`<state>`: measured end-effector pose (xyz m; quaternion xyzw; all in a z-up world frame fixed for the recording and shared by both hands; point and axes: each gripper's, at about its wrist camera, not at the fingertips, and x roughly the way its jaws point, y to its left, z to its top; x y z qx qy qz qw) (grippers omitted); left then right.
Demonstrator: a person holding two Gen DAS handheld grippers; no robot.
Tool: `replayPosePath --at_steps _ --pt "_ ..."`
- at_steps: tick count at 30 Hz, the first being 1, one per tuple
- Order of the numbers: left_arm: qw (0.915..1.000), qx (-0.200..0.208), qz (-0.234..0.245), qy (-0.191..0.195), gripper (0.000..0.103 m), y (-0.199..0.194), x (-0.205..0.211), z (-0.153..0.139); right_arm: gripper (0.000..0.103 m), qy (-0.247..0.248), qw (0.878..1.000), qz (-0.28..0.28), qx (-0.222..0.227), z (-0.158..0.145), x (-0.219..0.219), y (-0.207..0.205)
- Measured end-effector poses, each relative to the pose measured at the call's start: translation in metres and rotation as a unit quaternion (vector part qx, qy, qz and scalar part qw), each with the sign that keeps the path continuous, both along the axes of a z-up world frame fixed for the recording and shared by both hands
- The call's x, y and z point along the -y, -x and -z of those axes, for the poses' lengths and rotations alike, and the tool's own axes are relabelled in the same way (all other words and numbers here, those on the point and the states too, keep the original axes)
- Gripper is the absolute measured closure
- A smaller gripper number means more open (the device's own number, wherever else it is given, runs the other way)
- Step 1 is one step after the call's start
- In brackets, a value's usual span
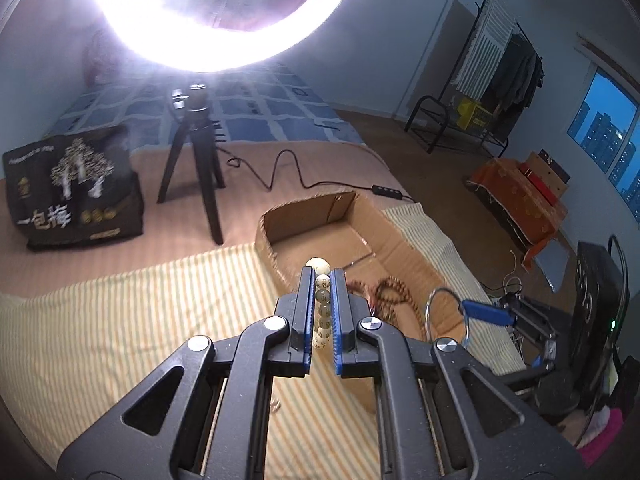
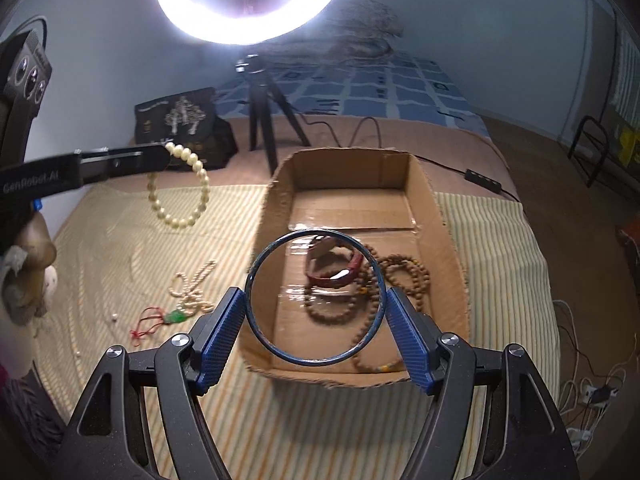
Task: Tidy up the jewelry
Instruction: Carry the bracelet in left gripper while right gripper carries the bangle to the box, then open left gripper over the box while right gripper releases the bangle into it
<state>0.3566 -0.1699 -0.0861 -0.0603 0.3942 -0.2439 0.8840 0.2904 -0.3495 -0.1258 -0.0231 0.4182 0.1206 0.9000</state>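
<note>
Both grippers, left gripper [image 1: 321, 312] and right gripper [image 2: 316, 314], are matte black linkages with triangular cutouts and round silver screws at the joints. Their fingers [image 2: 218, 338] carry blue ribbed pads. White "GenRobot.AI" lettering marks the left gripper's side.

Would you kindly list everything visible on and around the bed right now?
Cardboard box: one, brown, on striped cloth.
Wooden bead strands: several, brown, inside box.
Red bangle: one, inside box.
Pale necklace: one, cream, on cloth.
Green pendant: one, red cord, on cloth.
Ring light: one, white, on black tripod.
Black bag: one, behind cloth.
Left claw: shut on cream bead bracelet.
Right claw: holds blue hoop bangle.
</note>
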Motion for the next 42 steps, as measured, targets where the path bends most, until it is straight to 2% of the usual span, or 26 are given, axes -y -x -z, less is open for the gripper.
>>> replayPosePath --at_steps 17,26,35,36,37,38,42 --pt "0.9994 -0.030 0.003 -0.019 0.098 -0.068 0.046 0.045 0.031 0.017 0.999 0.023 -0.031 0.028 0.018 -0.025" --pt "0.9986 -0.041 0.001 -0.033 0.098 -0.080 0.054 0.060 0.031 0.023 0.999 0.023 -0.043 0.037 0.018 -0.032" --pt "0.9986 -0.040 -0.001 -0.035 0.097 -0.082 0.056 0.061 0.031 0.032 0.998 0.024 -0.038 0.039 0.015 -0.034" --pt "0.9986 -0.040 -0.001 -0.034 0.093 -0.082 0.055 0.061 0.030 0.027 0.999 0.022 -0.041 0.040 0.015 -0.035" --pt "0.9987 -0.039 0.000 -0.034 0.087 -0.082 0.055 0.060 0.022 0.024 0.999 0.021 -0.042 0.040 0.015 -0.035" --pt "0.9987 -0.036 -0.001 -0.034 0.085 -0.081 0.055 0.059 0.019 0.022 0.999 0.021 -0.040 0.040 0.015 -0.034" --pt "0.9988 -0.034 -0.002 -0.034 0.084 -0.077 0.052 0.055 0.019 0.024 0.999 0.017 -0.036 0.036 0.012 -0.033"
